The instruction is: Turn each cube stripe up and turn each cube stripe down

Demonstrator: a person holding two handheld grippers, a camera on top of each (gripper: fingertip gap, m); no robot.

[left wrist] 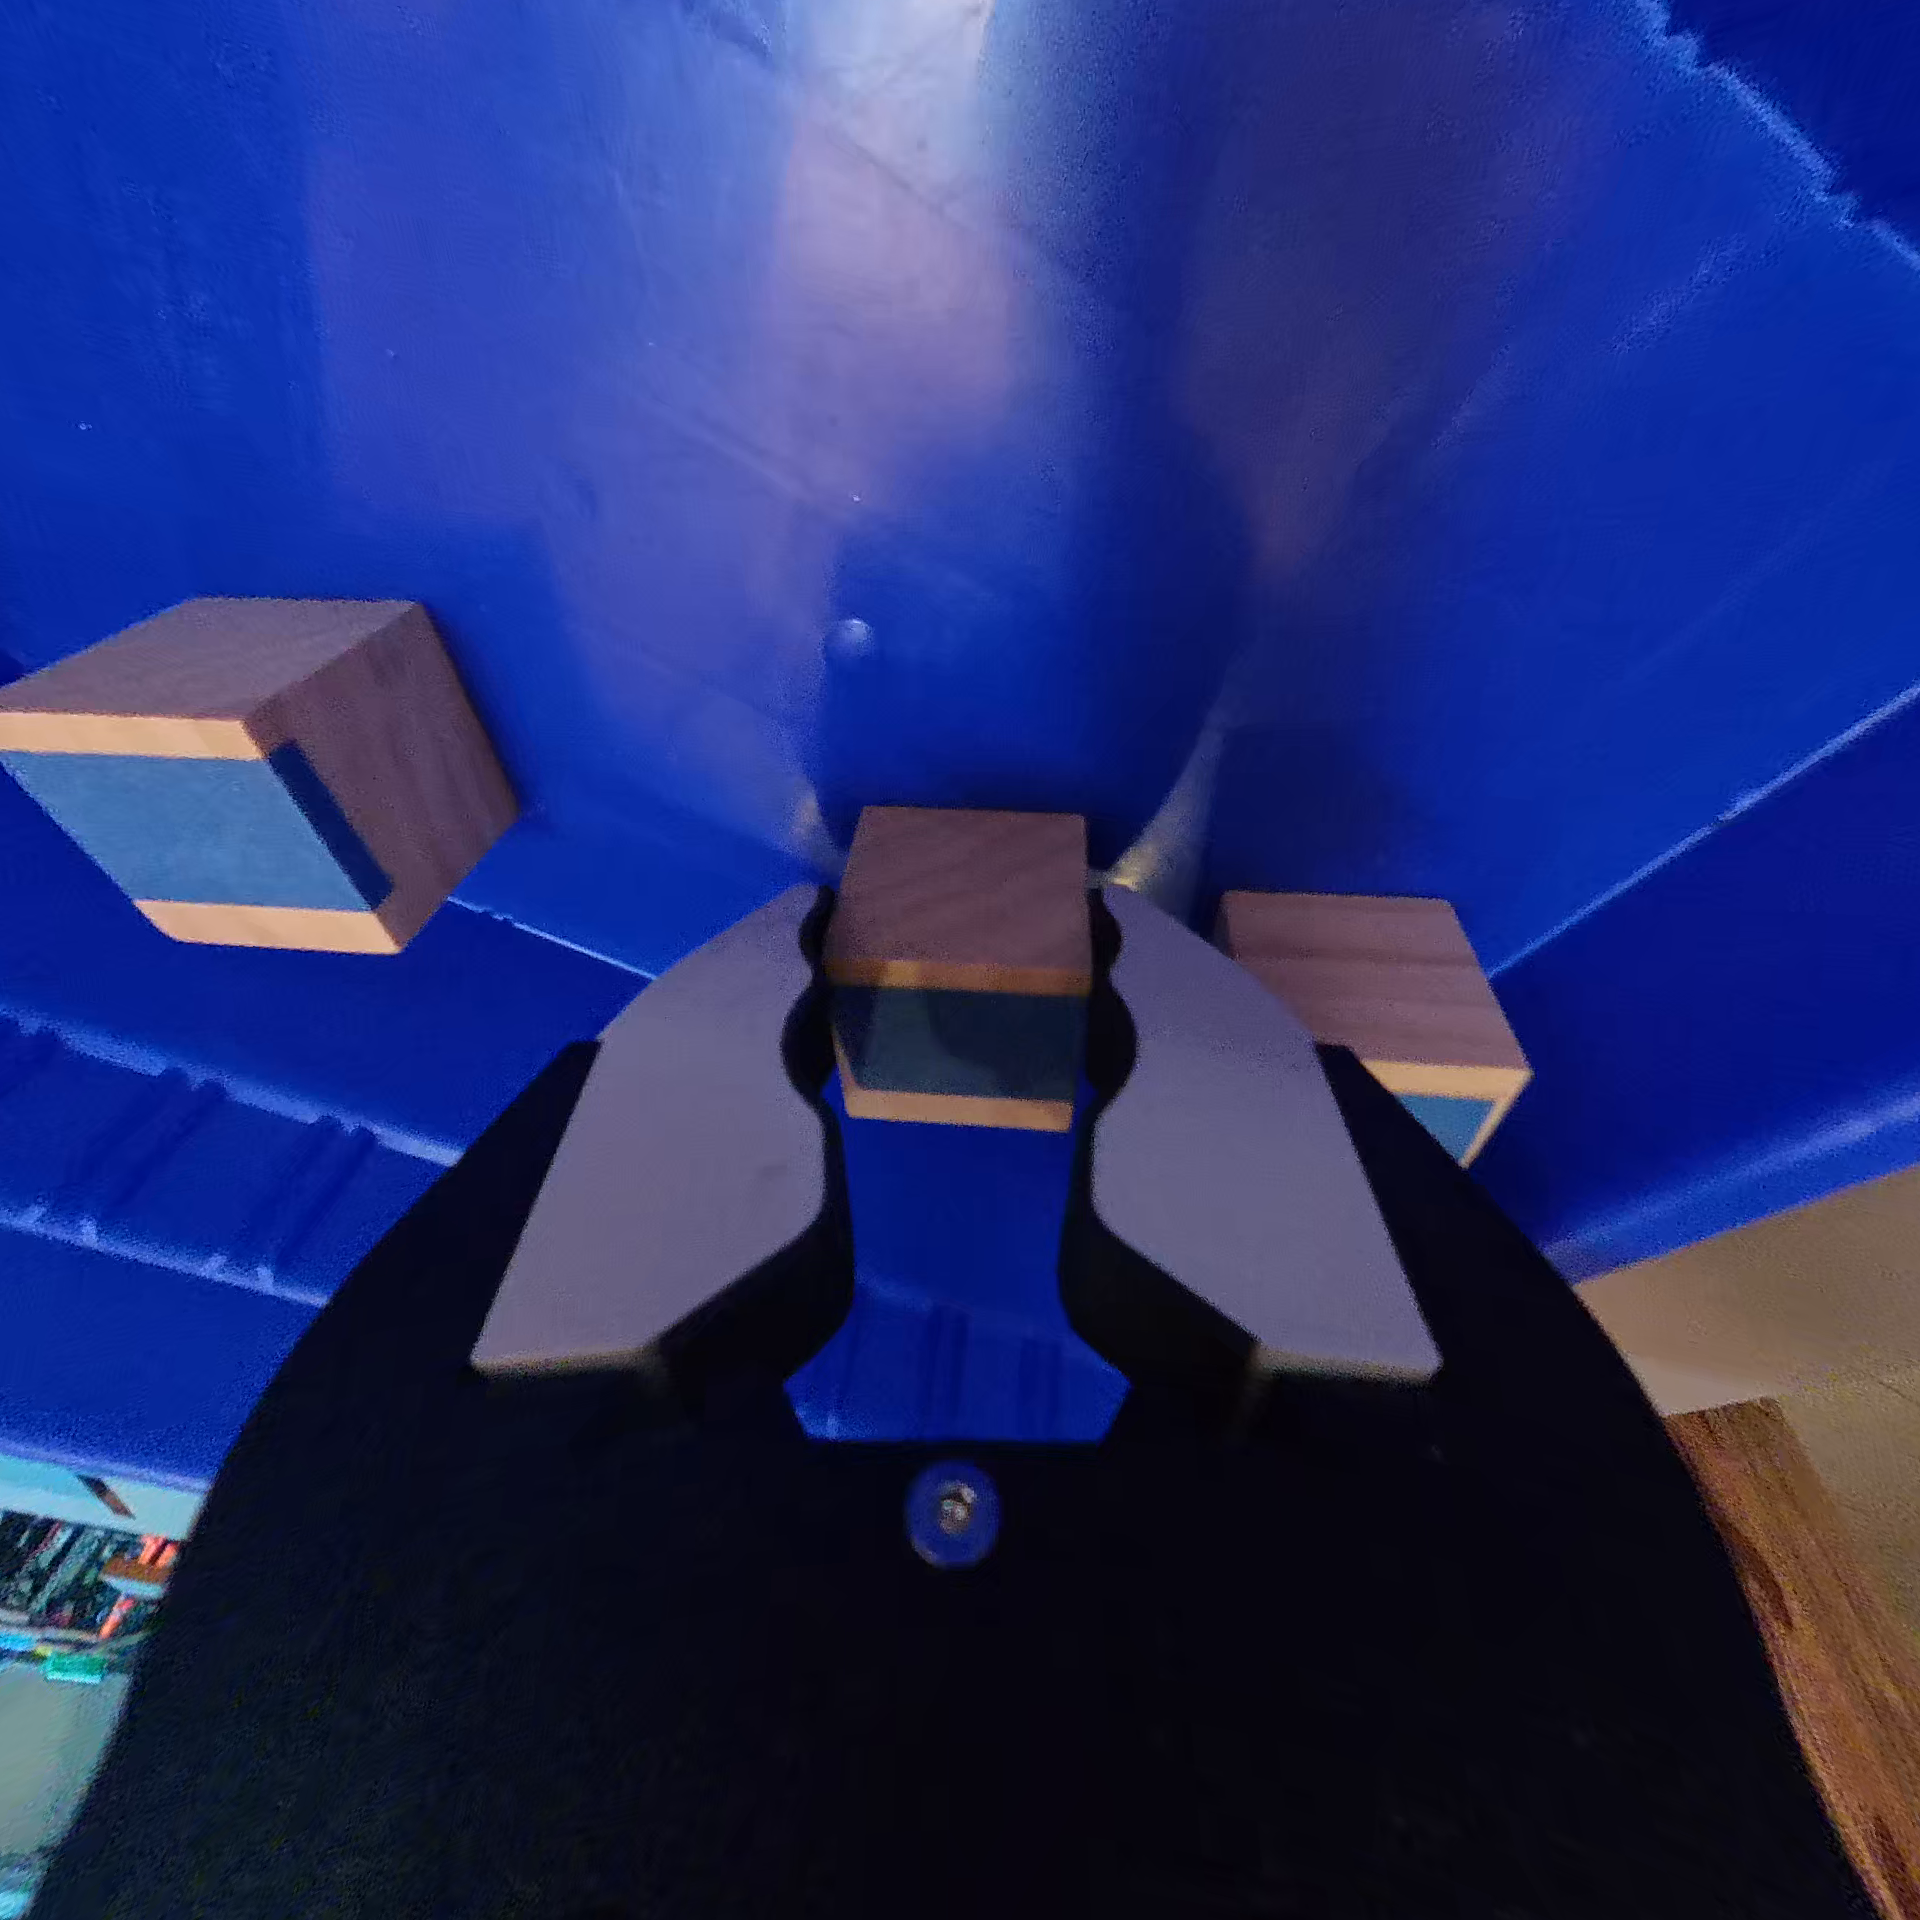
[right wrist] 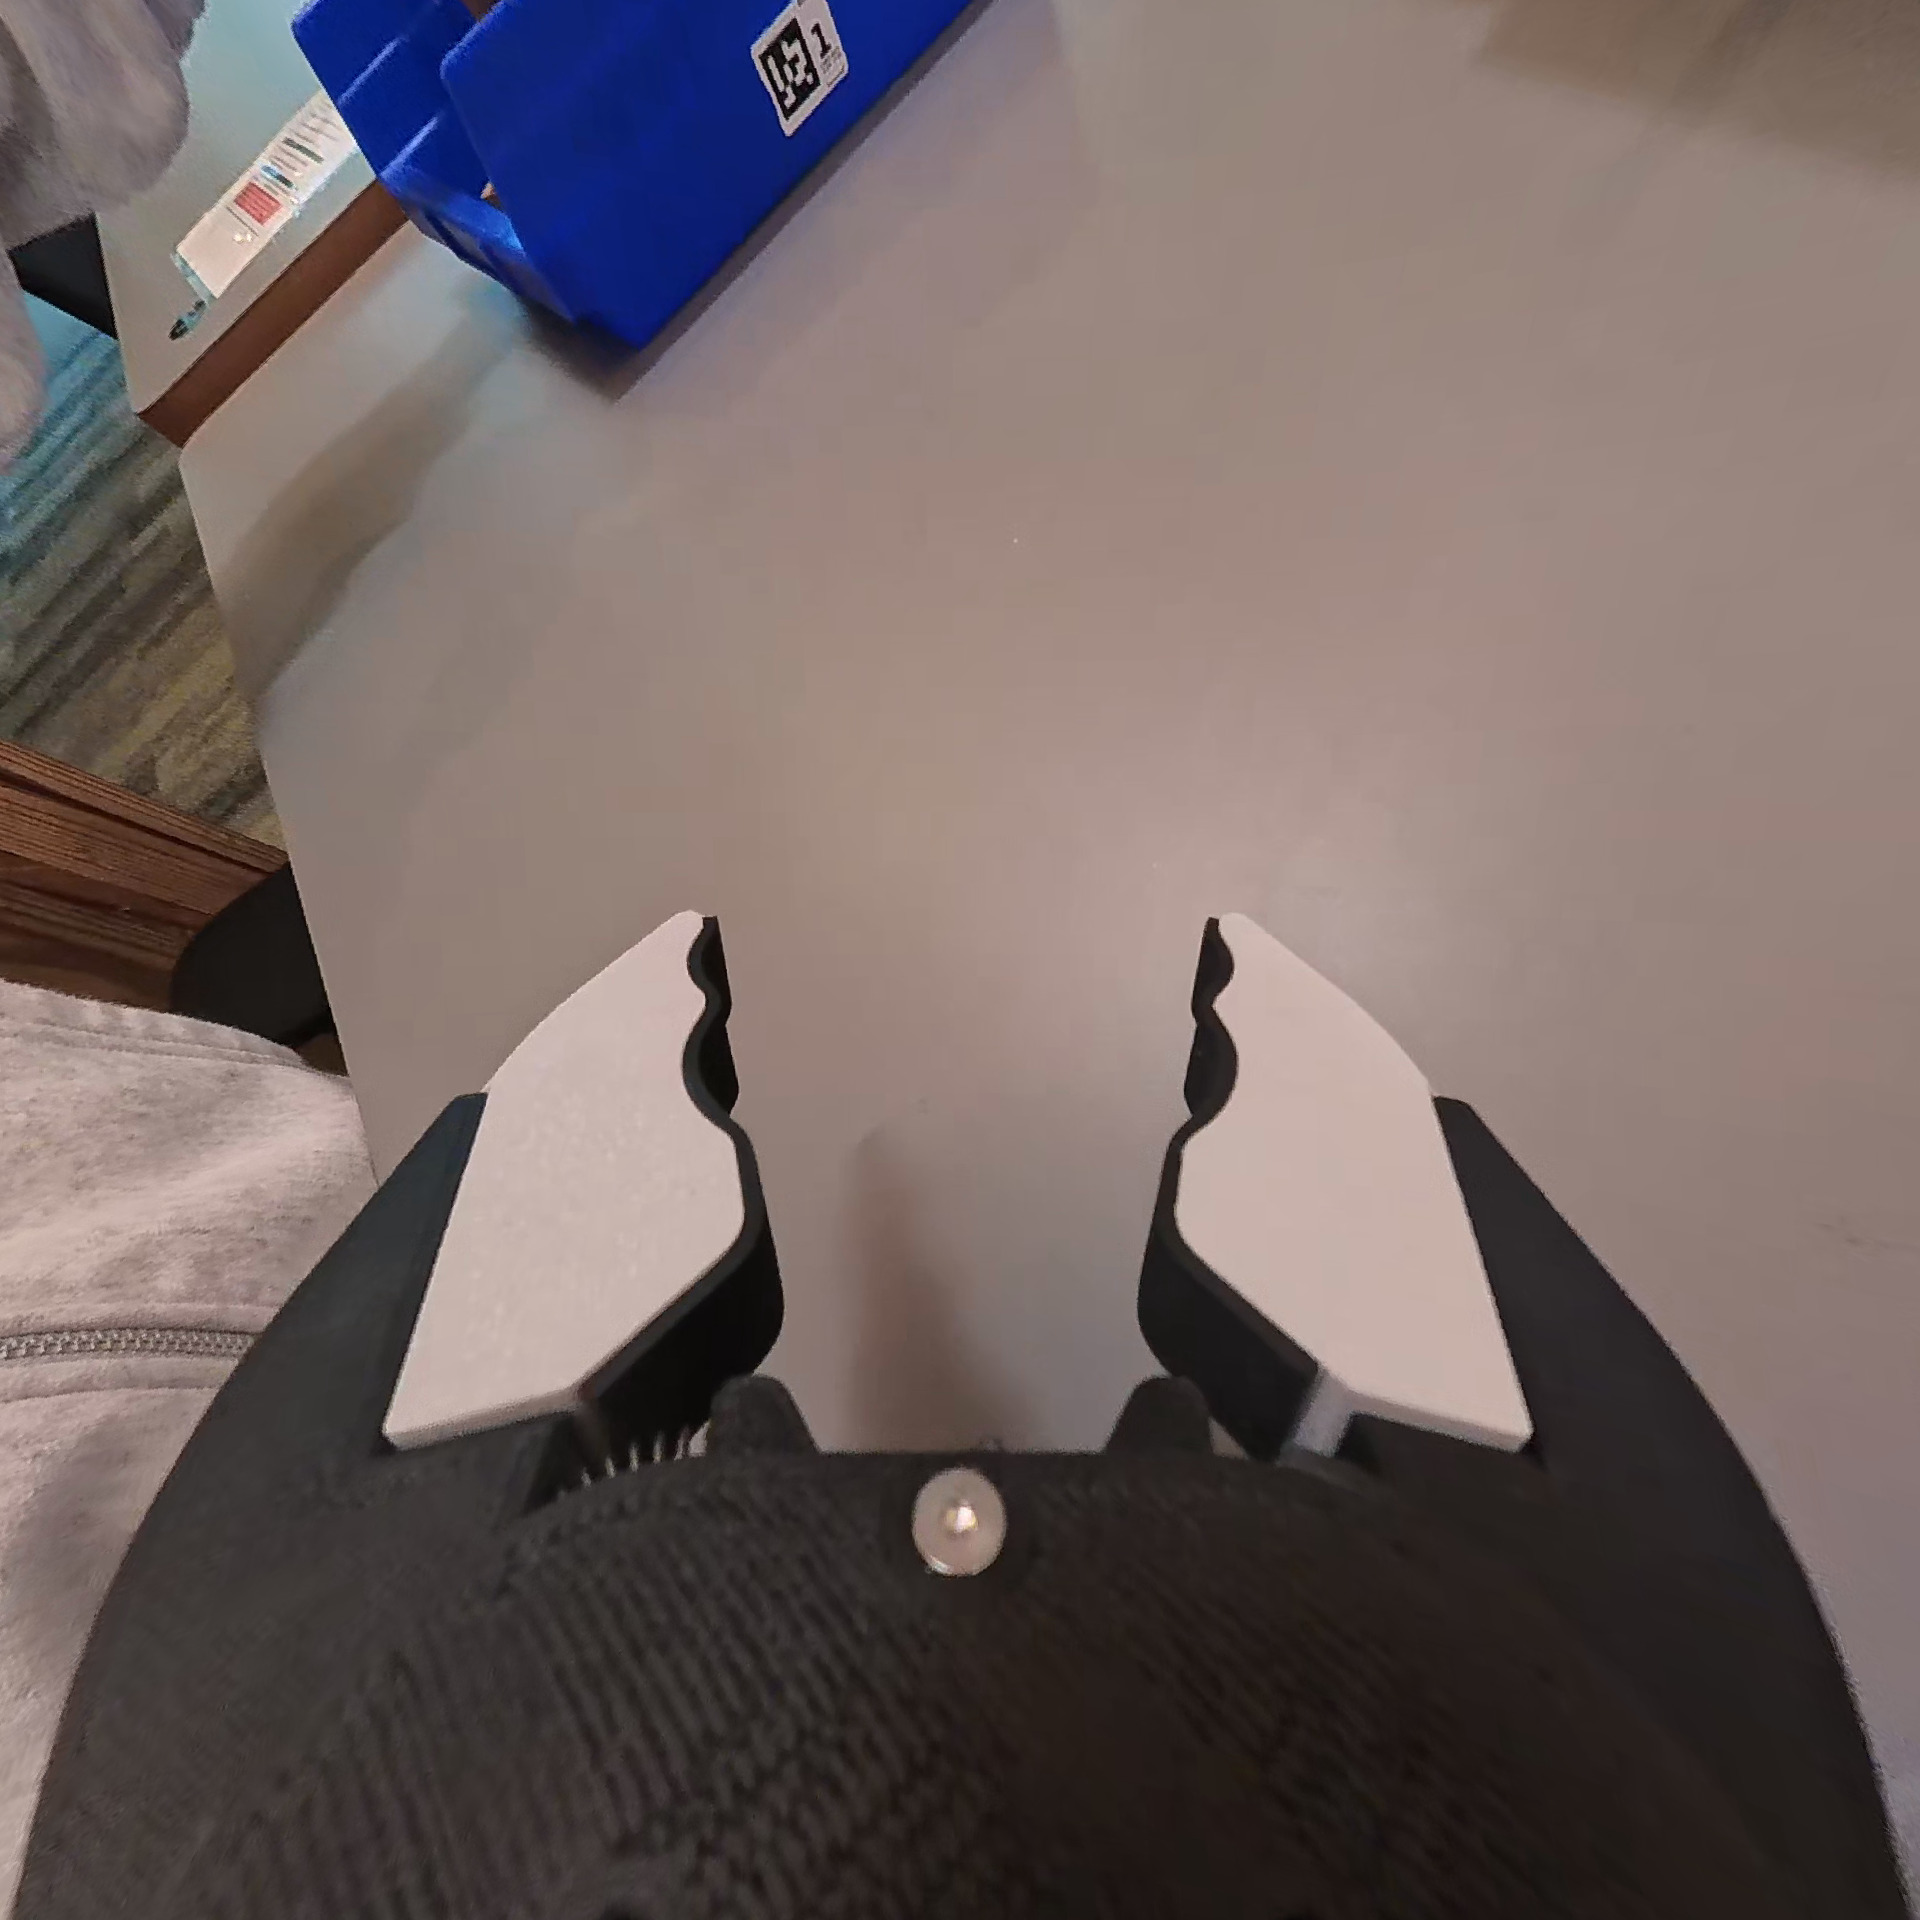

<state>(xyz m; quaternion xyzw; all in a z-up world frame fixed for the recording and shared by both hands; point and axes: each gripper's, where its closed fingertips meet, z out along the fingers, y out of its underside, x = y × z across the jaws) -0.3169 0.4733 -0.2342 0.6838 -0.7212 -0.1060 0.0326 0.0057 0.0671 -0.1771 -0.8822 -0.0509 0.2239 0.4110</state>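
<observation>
In the left wrist view three wooden cubes with a blue stripe lie inside a blue bin (left wrist: 1039,416). My left gripper (left wrist: 958,914) is shut on the middle cube (left wrist: 961,894), whose blue-striped face points toward the camera. A second cube (left wrist: 260,769) lies at the left, stripe face toward the camera. A third cube (left wrist: 1371,997) sits just right of my right finger, partly hidden by it. My right gripper (right wrist: 961,925) is open and empty above a grey table (right wrist: 1143,571), far from the bin (right wrist: 623,177).
The blue bin in the right wrist view stands at the table's far left and bears a black-and-white marker tag (right wrist: 798,73). A grey sleeve (right wrist: 156,1195) is at the left. The table's left edge (right wrist: 239,665) borders a wooden ledge (right wrist: 104,862).
</observation>
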